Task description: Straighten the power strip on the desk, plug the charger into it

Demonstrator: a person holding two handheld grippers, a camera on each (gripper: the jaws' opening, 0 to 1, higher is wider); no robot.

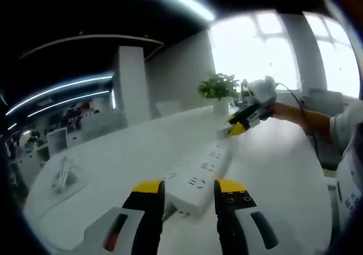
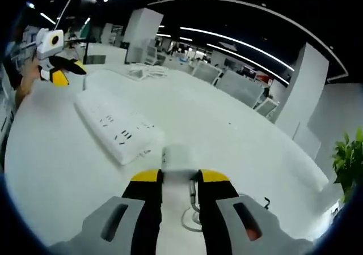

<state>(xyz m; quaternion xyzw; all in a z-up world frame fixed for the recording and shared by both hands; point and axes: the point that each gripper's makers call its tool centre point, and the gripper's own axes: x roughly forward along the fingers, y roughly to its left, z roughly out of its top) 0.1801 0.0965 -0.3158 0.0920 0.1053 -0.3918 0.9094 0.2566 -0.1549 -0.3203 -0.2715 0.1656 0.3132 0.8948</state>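
A long white power strip [image 1: 198, 175] lies on the white desk [image 1: 272, 170], running away from my left gripper [image 1: 190, 188]. That gripper is open, its yellow-tipped jaws standing at the strip's near end, where the cord leaves it. My right gripper [image 2: 180, 177] is shut on a white charger [image 2: 178, 160], whose cable [image 2: 193, 212] loops under the jaws. The charger hangs just off the other end of the power strip [image 2: 116, 124]. In the left gripper view, the right gripper [image 1: 241, 124] holds the charger [image 1: 224, 132] over the far end. In the right gripper view, the left gripper [image 2: 62, 71] shows beyond the strip.
A potted plant [image 1: 218, 88] stands at the desk's far edge by the window. A bundle of white cable [image 1: 62, 175] lies on the desk left of the strip. A person's arm [image 1: 298, 118] reaches in from the right. Office chairs [image 2: 238, 85] line the desk's far side.
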